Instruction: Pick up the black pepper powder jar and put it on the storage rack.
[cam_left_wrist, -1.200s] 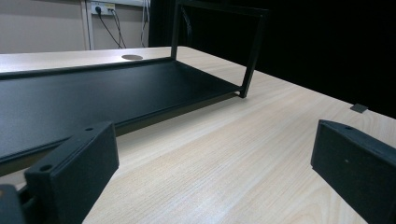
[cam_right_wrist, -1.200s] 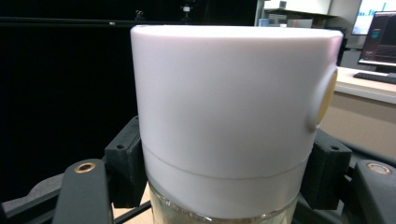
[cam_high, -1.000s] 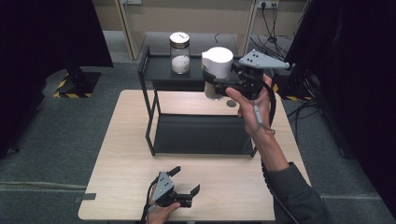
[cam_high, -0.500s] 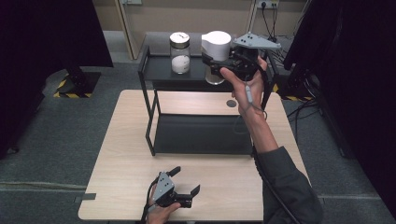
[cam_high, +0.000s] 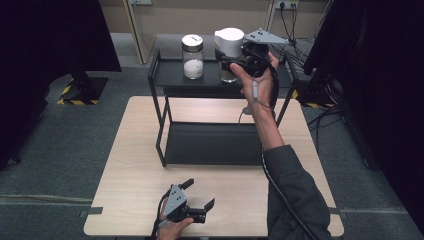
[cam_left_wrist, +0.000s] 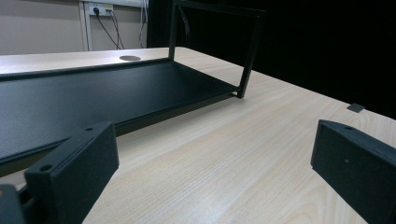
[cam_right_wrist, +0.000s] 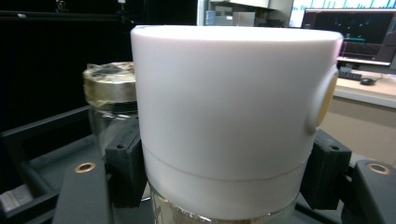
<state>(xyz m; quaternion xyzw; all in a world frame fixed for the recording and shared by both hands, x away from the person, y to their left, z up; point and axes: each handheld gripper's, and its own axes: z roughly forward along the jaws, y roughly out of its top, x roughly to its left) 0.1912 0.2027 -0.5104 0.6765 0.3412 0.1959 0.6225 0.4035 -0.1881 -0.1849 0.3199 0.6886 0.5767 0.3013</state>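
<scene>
White-lidded jar (cam_right_wrist: 233, 130) sits clamped between the right gripper's (cam_high: 235, 59) jaws, brownish contents below; another jar (cam_high: 192, 56) with white powder stands beyond. Left gripper's (cam_high: 196, 197) jaws apart, empty.

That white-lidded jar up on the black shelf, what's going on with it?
A person holds a two-jaw tool in each hand. The right tool is clamped on the white-lidded jar, at the top tier of the black shelf rack, beside a gold-lidded jar of white powder. Whether the held jar rests on the shelf is unclear. The left tool sits open and idle near the wooden table's front edge.
</scene>
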